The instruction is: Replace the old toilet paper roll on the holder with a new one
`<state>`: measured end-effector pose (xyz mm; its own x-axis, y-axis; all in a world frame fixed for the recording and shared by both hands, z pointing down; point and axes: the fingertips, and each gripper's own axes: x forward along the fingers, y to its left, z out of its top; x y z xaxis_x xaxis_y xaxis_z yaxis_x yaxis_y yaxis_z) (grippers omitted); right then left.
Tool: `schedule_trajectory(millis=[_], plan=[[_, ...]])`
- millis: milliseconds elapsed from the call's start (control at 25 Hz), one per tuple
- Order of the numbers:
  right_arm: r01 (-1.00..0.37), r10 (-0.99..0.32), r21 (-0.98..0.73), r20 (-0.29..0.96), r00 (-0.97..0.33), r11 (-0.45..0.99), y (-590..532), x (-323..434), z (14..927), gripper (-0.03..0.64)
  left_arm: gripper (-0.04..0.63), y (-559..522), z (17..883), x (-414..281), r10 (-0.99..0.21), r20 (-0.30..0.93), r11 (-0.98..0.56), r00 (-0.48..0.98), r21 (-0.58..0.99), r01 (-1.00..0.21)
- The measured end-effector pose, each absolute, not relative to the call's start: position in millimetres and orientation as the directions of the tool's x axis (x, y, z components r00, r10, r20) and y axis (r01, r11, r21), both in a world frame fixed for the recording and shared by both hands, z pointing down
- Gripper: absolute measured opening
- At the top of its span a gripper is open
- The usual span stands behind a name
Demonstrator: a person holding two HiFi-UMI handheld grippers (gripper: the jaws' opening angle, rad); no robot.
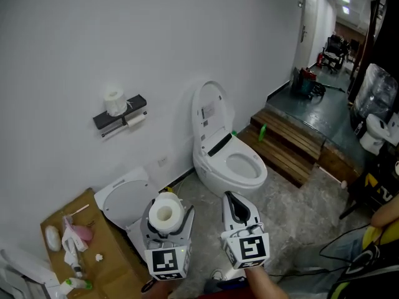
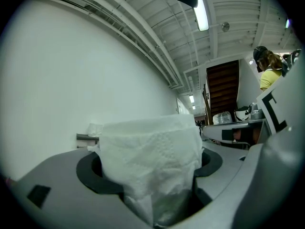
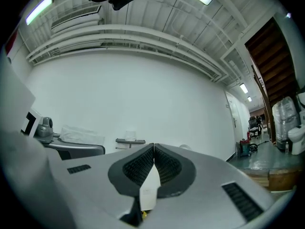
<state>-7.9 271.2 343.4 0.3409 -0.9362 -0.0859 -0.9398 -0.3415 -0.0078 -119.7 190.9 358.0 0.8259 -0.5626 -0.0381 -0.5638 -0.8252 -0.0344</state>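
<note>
A black wall holder (image 1: 120,118) carries a small white roll (image 1: 115,102) on its top shelf and an old roll (image 1: 135,120) on the bar below. My left gripper (image 1: 168,205) is shut on a new toilet paper roll (image 1: 166,215), held upright with its core facing up. In the left gripper view the new roll (image 2: 152,161) fills the space between the jaws, and the holder (image 2: 88,137) shows far off to the left. My right gripper (image 1: 232,197) is shut and holds nothing; its pads (image 3: 143,163) meet. Both grippers are well short of the holder (image 3: 130,141).
A white toilet (image 1: 227,157) with its lid up stands against the wall, right of the holder. A loose toilet seat (image 1: 128,201) lies on the floor. Cardboard (image 1: 93,254) with bottles lies at the lower left. Wooden steps (image 1: 287,142) rise behind. A person's arm (image 1: 386,213) shows at the right.
</note>
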Motion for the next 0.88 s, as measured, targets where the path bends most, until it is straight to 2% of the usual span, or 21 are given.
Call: schedule_trajectory(millis=[320,720,880], plan=[[-0.938,-0.935,-0.009,-0.085,0.345,-0.345,247,100,351,0.018,0.443,159,358,-12,-0.562,-0.036,-0.826,0.826,-0.028,-0.563],[-0.947,-0.945,-0.008,-0.074,0.319,-0.320,179,158,368,0.018,0.443,92,380,52,-0.576,-0.013,-0.817,0.817,-0.008,-0.576],[-0.959,-0.959,0.027,0.033,0.283,-0.282,126,170,373,0.018,0.443,38,385,68,-0.596,-0.027,-0.803,0.802,0.018,-0.596]])
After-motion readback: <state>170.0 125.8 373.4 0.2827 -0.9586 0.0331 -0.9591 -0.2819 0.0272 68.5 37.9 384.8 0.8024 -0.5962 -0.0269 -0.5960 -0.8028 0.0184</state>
